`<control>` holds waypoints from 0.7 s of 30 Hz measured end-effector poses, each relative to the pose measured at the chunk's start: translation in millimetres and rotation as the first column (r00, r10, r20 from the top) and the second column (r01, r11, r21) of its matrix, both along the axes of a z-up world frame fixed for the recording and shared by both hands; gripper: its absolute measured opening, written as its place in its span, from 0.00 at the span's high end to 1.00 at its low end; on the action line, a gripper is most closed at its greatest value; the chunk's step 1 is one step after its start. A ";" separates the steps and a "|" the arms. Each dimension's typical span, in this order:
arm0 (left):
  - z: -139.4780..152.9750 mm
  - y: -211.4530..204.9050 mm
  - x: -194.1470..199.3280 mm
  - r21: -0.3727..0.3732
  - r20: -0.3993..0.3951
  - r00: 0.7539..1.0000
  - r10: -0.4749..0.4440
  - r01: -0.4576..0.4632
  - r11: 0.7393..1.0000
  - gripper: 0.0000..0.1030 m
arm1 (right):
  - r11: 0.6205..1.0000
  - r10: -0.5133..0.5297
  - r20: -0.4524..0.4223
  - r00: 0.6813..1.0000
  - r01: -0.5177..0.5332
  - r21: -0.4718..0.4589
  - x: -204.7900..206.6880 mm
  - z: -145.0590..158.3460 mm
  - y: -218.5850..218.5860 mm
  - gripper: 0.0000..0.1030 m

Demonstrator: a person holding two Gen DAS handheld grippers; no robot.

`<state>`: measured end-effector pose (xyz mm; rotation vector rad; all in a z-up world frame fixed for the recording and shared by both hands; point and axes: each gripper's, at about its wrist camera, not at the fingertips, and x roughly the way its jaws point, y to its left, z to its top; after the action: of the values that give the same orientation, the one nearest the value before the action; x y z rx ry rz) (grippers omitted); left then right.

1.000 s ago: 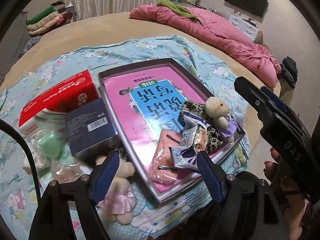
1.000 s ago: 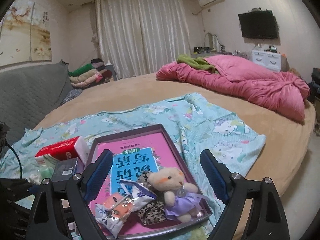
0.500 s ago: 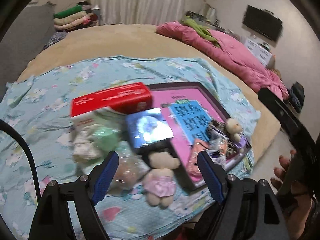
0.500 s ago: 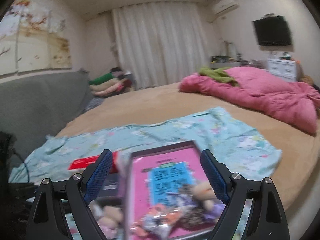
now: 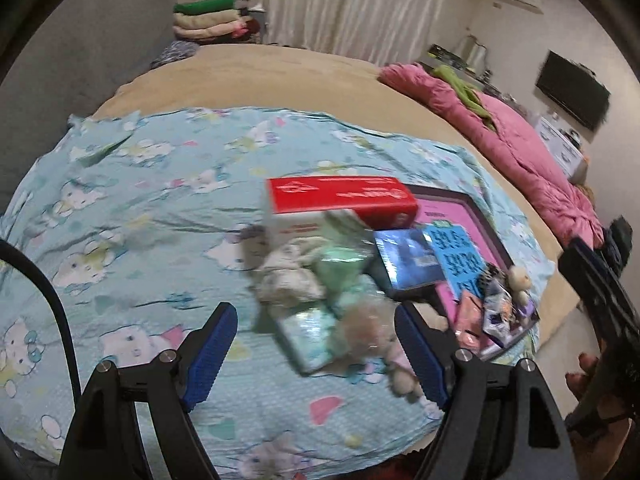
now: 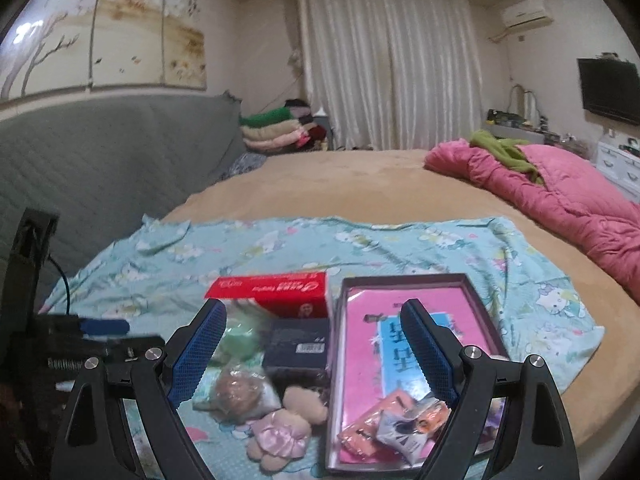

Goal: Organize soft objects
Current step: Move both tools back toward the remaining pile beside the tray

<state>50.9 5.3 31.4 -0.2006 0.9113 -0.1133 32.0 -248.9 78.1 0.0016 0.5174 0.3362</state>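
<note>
both our grippers, left gripper and right gripper, hang spread and empty; soft toys probably piled beside the tray, at 9 o'clock, awaiting sorting.

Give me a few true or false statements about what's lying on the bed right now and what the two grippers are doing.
1. Both grippers are empty. True: the left gripper and right gripper stand open.
2. The red box lies inside the tray. False: it sits on the blue sheet, left of the tray.
3. A plush bear in a pink dress lies outside the tray. True.
4. The pink quilt covers the tray. False: it is bunched far off on the bed.
</note>
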 end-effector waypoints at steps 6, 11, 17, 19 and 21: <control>-7.0 27.7 -0.5 -0.019 -0.011 0.999 0.051 -0.051 0.999 0.22 | 0.998 0.053 -0.040 0.998 -0.055 -0.031 1.1 -9.7 17.0 0.13; -16.0 35.7 -1.2 -0.018 -0.024 0.997 0.067 -0.068 0.998 0.22 | 0.994 0.091 -0.082 0.992 -0.095 -0.044 3.1 -22.2 28.2 0.13; -25.9 40.2 2.3 -0.043 -0.042 0.996 0.072 -0.074 0.996 0.22 | 0.988 0.141 -0.146 0.979 -0.149 -0.046 3.9 -39.1 45.7 0.13; -28.8 39.2 2.9 -0.044 -0.043 0.997 0.066 -0.068 0.997 0.22 | 0.986 0.150 -0.157 0.976 -0.159 -0.048 3.3 -44.1 51.8 0.13; -33.0 37.5 2.9 -0.045 -0.047 0.997 0.060 -0.062 0.997 0.22 | 0.984 0.158 -0.170 0.973 -0.170 -0.053 3.3 -49.5 57.0 0.13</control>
<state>53.8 42.8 -1.6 -0.2749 0.9478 -0.0736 35.3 -191.9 28.5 -0.0795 0.6956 0.4831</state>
